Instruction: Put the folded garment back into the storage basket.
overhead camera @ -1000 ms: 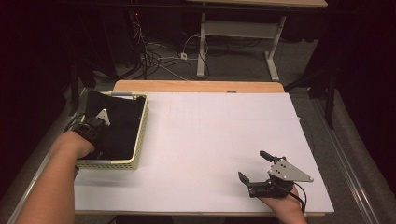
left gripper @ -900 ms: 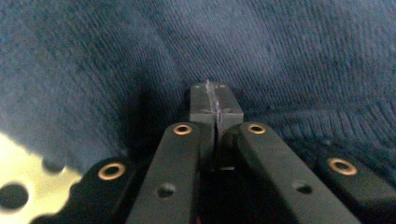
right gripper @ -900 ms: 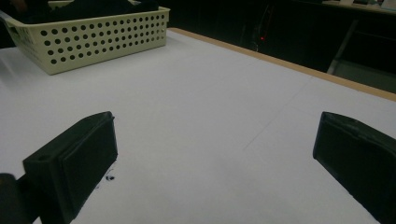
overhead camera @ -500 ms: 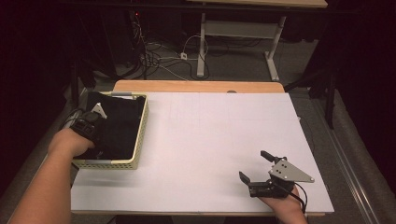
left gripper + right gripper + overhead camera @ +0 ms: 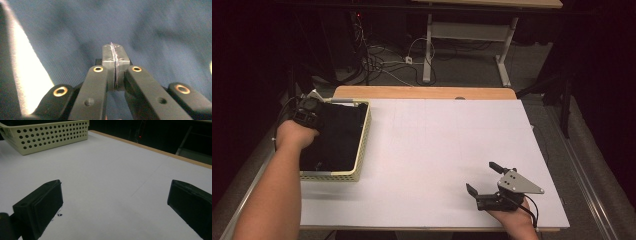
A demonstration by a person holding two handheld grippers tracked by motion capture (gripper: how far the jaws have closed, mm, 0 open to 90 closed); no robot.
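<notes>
Lifted toward the far-left corner of the one cream basket [image 5: 360, 145], the left claw [image 5: 115, 58] pinches the single dark cloth [image 5: 337, 137] lying inside; the right claw [image 5: 484, 178] rests open on the bench [image 5: 437, 145].

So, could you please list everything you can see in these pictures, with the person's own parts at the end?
basket: one, pale yellow, perforated walls, left side of the table.
dark cloth: one, dark navy, lying inside the basket.
table: one, white top with a wooden far edge.
cables: several, dark and white, on the floor beyond the table.
frame: one, pale metal legs, behind the table.
left forearm: one, bare, reaching in over the basket's left side.
left claw: one, black, jaws shut, a thin line of the cloth pinched between the pads.
right claw: one, black with a grey plate, jaws open, resting low at the table's near right.
</notes>
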